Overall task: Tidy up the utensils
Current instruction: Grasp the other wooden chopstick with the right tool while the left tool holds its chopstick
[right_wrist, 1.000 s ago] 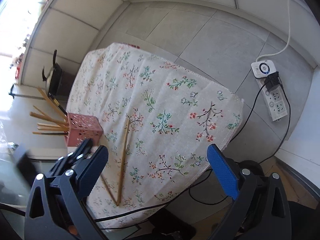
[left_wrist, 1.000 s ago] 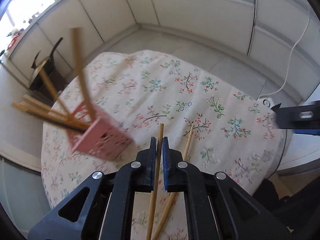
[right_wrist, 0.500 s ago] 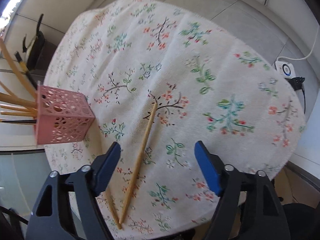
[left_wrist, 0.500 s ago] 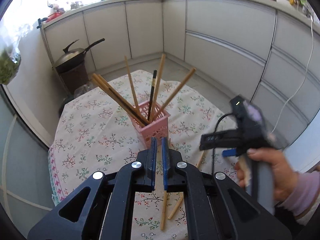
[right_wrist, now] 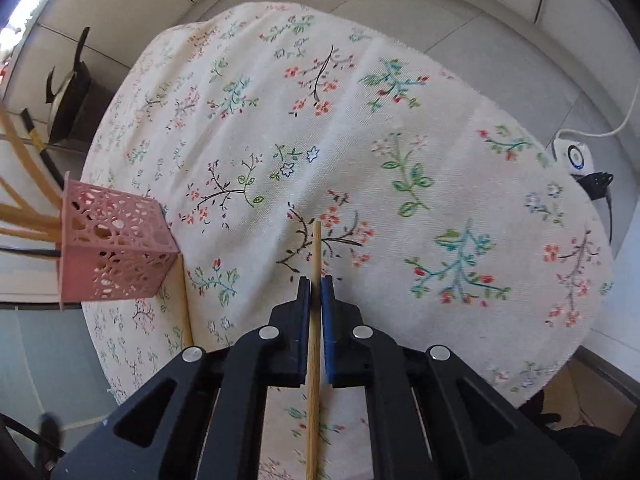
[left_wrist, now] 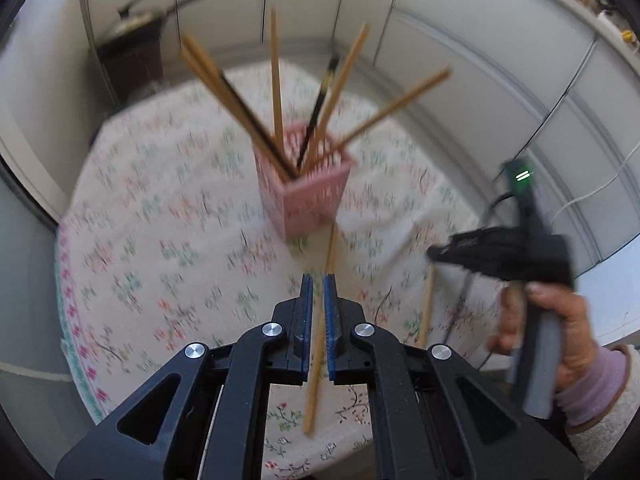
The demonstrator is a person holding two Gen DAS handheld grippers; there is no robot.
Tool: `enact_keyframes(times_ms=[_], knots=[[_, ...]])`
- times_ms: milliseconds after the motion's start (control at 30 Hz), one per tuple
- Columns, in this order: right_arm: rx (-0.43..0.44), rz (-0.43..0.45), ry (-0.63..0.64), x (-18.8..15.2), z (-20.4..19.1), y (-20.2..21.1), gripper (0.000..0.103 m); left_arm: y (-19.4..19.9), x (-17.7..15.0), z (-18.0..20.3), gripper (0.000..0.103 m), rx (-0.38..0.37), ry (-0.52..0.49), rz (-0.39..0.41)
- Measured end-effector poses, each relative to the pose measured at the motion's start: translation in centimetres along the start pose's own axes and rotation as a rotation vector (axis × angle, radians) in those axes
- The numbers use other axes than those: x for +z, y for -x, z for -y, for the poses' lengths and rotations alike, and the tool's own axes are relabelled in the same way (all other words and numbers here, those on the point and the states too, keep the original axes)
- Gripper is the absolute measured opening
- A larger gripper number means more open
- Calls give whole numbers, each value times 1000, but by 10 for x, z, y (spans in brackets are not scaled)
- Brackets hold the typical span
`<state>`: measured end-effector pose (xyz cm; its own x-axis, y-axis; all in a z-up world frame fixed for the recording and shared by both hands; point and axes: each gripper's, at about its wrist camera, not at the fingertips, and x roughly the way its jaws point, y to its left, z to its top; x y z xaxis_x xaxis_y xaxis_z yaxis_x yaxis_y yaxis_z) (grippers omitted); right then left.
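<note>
A pink perforated holder (left_wrist: pixel 304 188) stands on the floral tablecloth (left_wrist: pixel 168 240) with several wooden chopsticks and a dark one in it; it also shows at the left of the right wrist view (right_wrist: pixel 112 248). My right gripper (right_wrist: pixel 315 280) is shut on a wooden chopstick (right_wrist: pixel 316 248) lying on the cloth. In the left wrist view the right gripper (left_wrist: pixel 492 252) is over that chopstick (left_wrist: pixel 427 308). My left gripper (left_wrist: pixel 317 280) is nearly shut and empty, above another chopstick (left_wrist: pixel 316 364) that lies on the cloth and reaches the holder's base.
The table (right_wrist: pixel 400 160) is small and round, with its edge close on every side. A stand with a pan (left_wrist: pixel 136 40) is beyond it to the left. A power strip (right_wrist: pixel 580 160) and cables lie on the floor to the right. White cabinets (left_wrist: pixel 480 60) line the back.
My right gripper has dropped to the cloth and shut on the chopstick; it was wide open before. My left gripper let go of its chopstick a second ago and has moved back toward the holder.
</note>
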<state>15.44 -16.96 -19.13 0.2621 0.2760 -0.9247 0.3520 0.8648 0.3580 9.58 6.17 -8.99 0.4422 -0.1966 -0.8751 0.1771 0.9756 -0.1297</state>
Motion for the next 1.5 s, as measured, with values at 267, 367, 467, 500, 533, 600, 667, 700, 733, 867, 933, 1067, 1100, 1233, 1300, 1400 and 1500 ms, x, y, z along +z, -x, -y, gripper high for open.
enact_keyframes(times_ms=[267, 367, 467, 500, 533, 600, 667, 700, 733, 867, 933, 1067, 1100, 1233, 1300, 1400, 1500], knots=[[109, 28, 35, -6, 16, 46, 6, -74, 3, 23, 22, -3, 16, -113], [107, 46, 54, -11, 18, 48, 6, -100, -4, 28, 22, 87, 9, -114], [117, 22, 42, -13, 22, 42, 6, -118, -7, 23, 22, 122, 29, -131], [121, 16, 37, -12, 24, 41, 6, -123, -8, 23, 22, 129, 28, -139], [125, 15, 35, -13, 24, 41, 6, -126, -10, 24, 22, 133, 19, -143], [136, 17, 27, -11, 28, 44, 6, -125, -15, 34, 22, 152, -63, -138], [152, 20, 14, -10, 33, 49, 6, -123, -22, 42, 21, 99, -151, -210], [161, 22, 7, -9, 35, 52, 6, -120, -27, 46, 21, 74, -192, -263], [168, 23, 4, -9, 36, 55, 6, -118, -30, 49, 21, 69, -206, -297], [181, 16, 0, -7, 38, 58, 6, -119, -21, 46, 36, 91, -144, -264], [180, 13, -11, -6, 40, 58, 6, -130, -10, 46, 49, 104, -115, -250], [173, 6, -15, -4, 48, 56, 6, -140, 1, 65, 55, 132, -148, -207], [170, 7, -19, -3, 51, 56, 6, -141, 3, 68, 46, 128, -144, -195], [180, 15, -41, -1, 61, 59, 6, -138, -2, 86, 11, 129, -184, -160], [188, 30, -26, -2, 59, 65, 6, -133, -11, 91, 5, 141, -200, -130], [204, 57, 13, -7, 52, 76, 6, -113, -21, 82, 4, 123, -176, -75], [222, 101, 77, -14, 40, 93, 6, -75, -24, 74, 4, 92, -139, 2]])
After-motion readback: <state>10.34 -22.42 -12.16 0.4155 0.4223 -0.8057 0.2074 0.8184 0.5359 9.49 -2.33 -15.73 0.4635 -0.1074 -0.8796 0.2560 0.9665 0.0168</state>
